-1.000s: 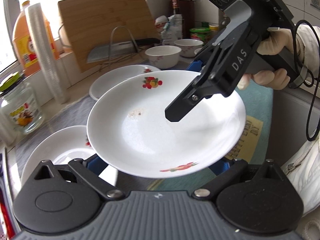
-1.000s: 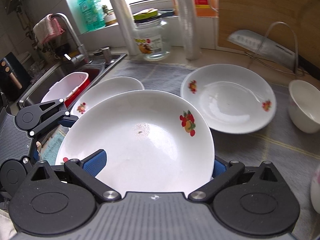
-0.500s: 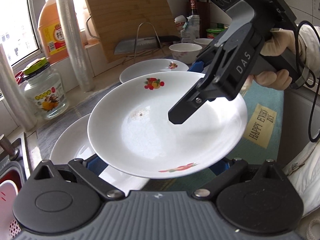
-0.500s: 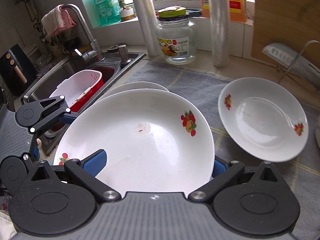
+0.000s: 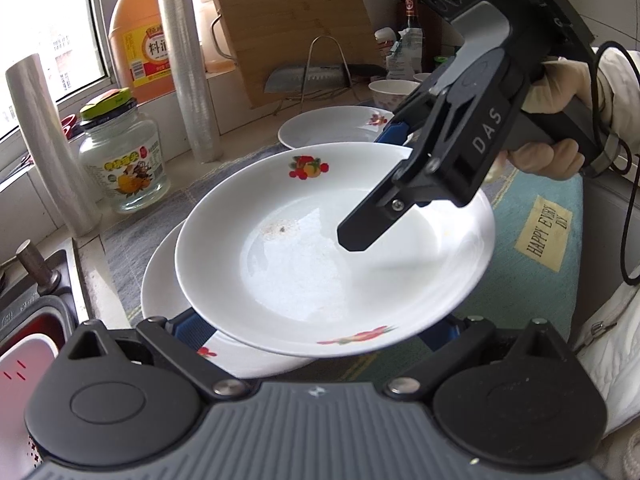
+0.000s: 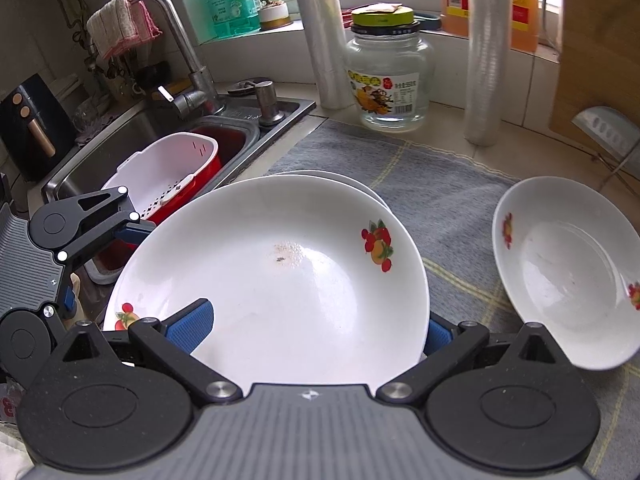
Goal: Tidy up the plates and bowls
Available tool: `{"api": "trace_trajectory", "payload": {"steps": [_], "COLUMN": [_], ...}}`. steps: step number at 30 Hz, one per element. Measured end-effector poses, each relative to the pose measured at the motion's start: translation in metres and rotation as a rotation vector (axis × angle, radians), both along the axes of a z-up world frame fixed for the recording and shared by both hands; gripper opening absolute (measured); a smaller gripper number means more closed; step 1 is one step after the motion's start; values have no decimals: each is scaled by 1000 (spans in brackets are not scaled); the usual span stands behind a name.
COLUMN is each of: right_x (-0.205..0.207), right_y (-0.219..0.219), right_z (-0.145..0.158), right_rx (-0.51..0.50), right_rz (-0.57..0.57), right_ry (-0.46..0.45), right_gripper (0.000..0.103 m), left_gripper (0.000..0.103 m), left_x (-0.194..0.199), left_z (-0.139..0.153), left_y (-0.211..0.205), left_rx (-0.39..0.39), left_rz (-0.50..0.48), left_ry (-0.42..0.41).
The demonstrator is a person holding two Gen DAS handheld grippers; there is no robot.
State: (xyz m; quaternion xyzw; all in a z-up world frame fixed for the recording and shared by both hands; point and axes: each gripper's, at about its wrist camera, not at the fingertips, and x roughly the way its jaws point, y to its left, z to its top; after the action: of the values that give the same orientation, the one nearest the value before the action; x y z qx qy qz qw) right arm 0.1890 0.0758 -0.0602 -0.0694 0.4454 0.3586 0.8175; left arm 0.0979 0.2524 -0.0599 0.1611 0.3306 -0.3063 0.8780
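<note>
Both tongs, left (image 5: 320,328) and right (image 6: 316,328), clamp opposite rims of the plate (image 5: 320,248), directly above the lower plate (image 5: 168,296).

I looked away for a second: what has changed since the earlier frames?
Both claws carried the held plate sideways toward the sink; it now hangs over the plate on the mat, and the other plate is further right. The grip is unchanged: left claw and right claw each span the rim.

Bright window (image 5: 60,28) over tiled sill; steel sink (image 6: 132,140) left; grey mat (image 6: 440,200) covers counter.
</note>
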Motion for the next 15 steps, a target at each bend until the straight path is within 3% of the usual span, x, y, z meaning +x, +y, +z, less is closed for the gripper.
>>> {"api": "trace_trajectory", "payload": {"steps": [15], "right_x": [13], "right_y": [20], "right_z": [-15], "right_rx": [-31], "right_rz": [-13], "right_ry": [35], "right_gripper": [103], "left_gripper": [101], "left_x": [16], "left_z": [-11], "left_y": [14], "left_rx": [-10], "left_rz": [-10], "left_ry": [57]}}
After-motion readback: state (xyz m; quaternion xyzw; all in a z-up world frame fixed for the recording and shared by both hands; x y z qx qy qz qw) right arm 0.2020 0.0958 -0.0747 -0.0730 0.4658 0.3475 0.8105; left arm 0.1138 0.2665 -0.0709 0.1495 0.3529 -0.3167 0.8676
